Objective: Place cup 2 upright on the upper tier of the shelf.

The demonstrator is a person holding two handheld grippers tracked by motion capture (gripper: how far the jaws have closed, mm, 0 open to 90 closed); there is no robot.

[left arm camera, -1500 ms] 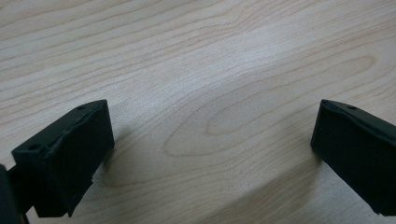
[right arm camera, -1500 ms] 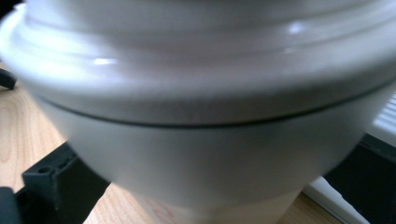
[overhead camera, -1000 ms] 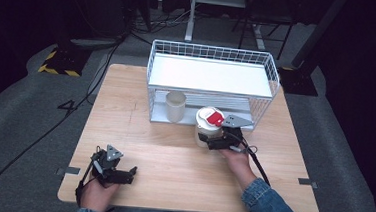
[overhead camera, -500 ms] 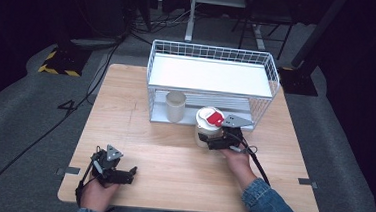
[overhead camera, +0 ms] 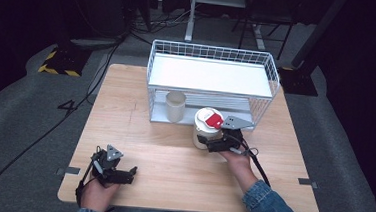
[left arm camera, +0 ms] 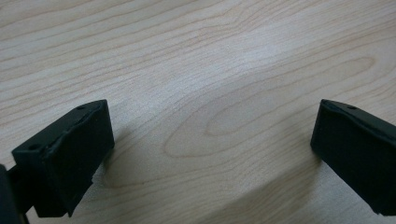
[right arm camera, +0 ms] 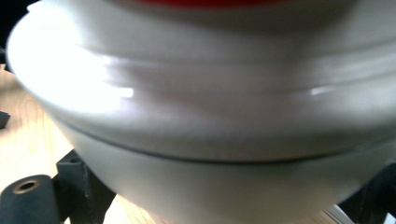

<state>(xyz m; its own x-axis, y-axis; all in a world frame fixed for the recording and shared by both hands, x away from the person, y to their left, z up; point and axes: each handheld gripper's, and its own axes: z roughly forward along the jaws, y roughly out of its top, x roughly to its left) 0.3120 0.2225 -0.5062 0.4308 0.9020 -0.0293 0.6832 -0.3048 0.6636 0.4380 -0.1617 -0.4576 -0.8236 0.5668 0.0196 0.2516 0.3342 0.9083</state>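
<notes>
white lidded cup, seemingly clamped by right gripper, wooden table

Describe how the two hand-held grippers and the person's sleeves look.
Both grippers are black. The left gripper carries a grey three-cornered plate on top, and its blocky black fingers have squared tips. The right gripper bears a like grey plate, and a black cable trails from it beside a blue denim sleeve.
</notes>
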